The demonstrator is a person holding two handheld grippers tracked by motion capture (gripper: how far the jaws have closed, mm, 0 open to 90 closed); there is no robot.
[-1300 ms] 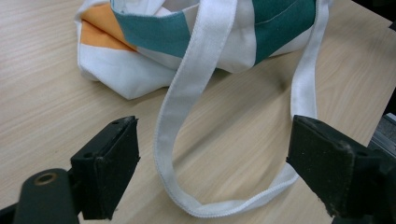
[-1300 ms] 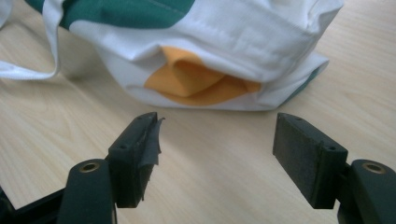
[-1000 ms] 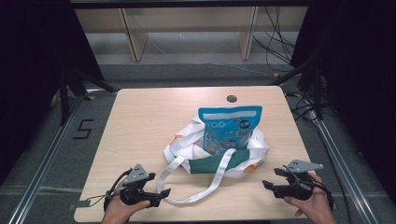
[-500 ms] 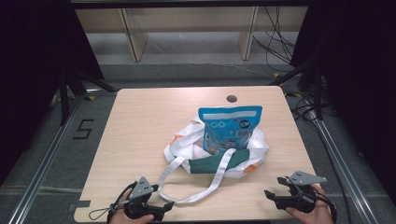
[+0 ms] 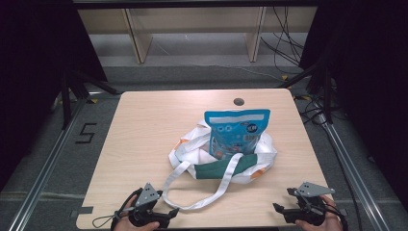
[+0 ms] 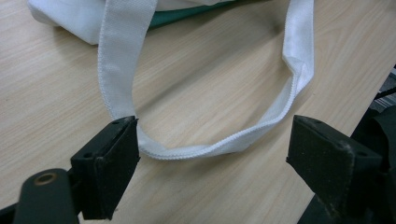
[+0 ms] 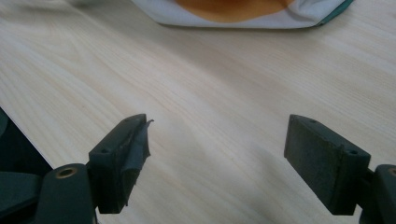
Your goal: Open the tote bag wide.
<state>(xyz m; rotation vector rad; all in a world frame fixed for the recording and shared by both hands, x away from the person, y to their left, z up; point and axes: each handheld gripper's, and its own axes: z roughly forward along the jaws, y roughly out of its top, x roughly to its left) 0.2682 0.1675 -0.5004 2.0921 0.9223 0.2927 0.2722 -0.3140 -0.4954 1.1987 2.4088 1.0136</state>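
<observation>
The counter point(image 5: 144, 125) is carrying a white tote bag point(image 5: 262, 159) with a green band, slumping right of centre, and a blue snack pouch point(image 5: 236, 131) is standing upright inside it, its top rising well above the cloth. One white strap point(image 5: 202, 195) is looping out over the wood toward the near edge. The left tool point(image 5: 171, 213) is lying at that edge with its jaws gaping wide, and in the left gripper view the strap point(image 6: 205, 149) is curving right between them, touching the left jaw. Judging from this, the step in hand is picking up that strap: closing squarely on the flat webbing near the bend, then lifting gently so the pouch is not tipping. The right tool point(image 5: 280, 210) is also standing wide open, gripping nothing, over bare wood just short of the bag's orange-patterned edge point(image 7: 233, 11). A dark round grommet point(image 5: 238, 101) is sitting far back, and nothing is blocking the strap; only the counter's near edge is close
</observation>
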